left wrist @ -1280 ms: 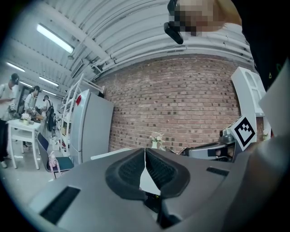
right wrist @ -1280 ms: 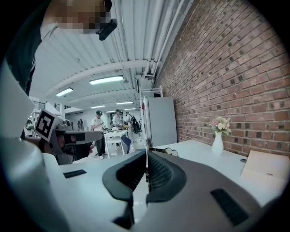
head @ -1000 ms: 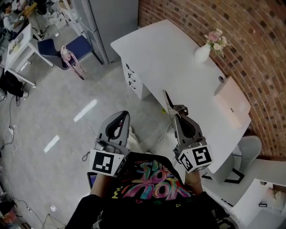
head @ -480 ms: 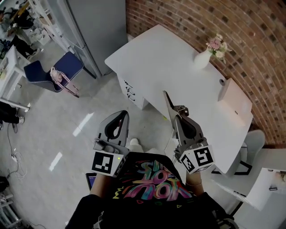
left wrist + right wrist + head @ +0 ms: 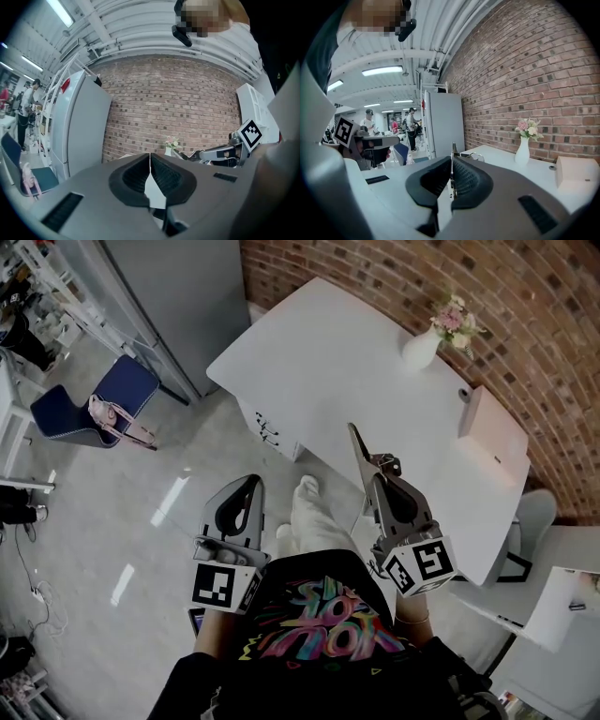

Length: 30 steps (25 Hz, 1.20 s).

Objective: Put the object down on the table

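Observation:
My right gripper (image 5: pixel 374 476) is shut on a thin, flat dark metal object (image 5: pixel 355 442) that sticks out past its fingertips, above the near edge of the white table (image 5: pixel 347 352). In the right gripper view the object (image 5: pixel 453 151) stands edge-on between the closed pads, with a small wire loop beside it. My left gripper (image 5: pixel 251 486) is shut with nothing in it and hangs over the floor, left of the table. In the left gripper view its tips (image 5: pixel 150 157) meet.
On the table stand a white vase of flowers (image 5: pixel 419 348), a small cylinder (image 5: pixel 464 395) and a pale box (image 5: pixel 492 432) near the brick wall. A drawer unit (image 5: pixel 272 427) sits under the table. A blue chair (image 5: pixel 103 404) and a grey cabinet (image 5: pixel 178 296) are at the left.
Both grippers have come forward toward the table with the person, whose leg and shoe now show between them. The right gripper's hold on the metal object is unchanged.

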Available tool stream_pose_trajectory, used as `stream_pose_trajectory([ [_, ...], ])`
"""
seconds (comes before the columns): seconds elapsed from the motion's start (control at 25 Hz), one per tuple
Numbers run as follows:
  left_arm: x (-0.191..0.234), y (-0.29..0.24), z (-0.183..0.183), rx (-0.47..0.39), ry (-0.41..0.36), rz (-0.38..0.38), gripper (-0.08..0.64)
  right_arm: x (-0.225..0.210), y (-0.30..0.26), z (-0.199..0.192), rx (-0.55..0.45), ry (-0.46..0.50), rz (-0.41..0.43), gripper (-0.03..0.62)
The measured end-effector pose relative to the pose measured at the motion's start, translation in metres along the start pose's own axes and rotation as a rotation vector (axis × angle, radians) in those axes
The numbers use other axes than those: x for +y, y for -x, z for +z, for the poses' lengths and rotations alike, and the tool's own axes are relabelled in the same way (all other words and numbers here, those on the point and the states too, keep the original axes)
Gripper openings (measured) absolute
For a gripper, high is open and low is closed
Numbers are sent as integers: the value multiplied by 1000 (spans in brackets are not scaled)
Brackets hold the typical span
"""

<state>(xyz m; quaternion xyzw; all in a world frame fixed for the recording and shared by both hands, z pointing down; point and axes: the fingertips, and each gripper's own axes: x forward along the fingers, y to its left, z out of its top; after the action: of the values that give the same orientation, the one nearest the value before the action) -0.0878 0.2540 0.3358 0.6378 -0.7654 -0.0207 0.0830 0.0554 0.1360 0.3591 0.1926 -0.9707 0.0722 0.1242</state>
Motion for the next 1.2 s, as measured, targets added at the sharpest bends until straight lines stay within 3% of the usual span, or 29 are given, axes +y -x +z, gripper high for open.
stream_pose_trajectory([
  [0.4,12,-86,-10,33,-12,-36,28,-58,-54,-3,2,-35,-18,20],
  [0.72,17,-213,23,41,-24,-154,28,-132,-105,11,4,-138,-125,20],
  [0.84,10,-252,26,82,-77,-224,28,-161,-114,27,-19,-144,-168,20],
  [1.2,-10,-312,42,69,-99,-309,28,-214,-113,44,-40,-162,-252,20],
])
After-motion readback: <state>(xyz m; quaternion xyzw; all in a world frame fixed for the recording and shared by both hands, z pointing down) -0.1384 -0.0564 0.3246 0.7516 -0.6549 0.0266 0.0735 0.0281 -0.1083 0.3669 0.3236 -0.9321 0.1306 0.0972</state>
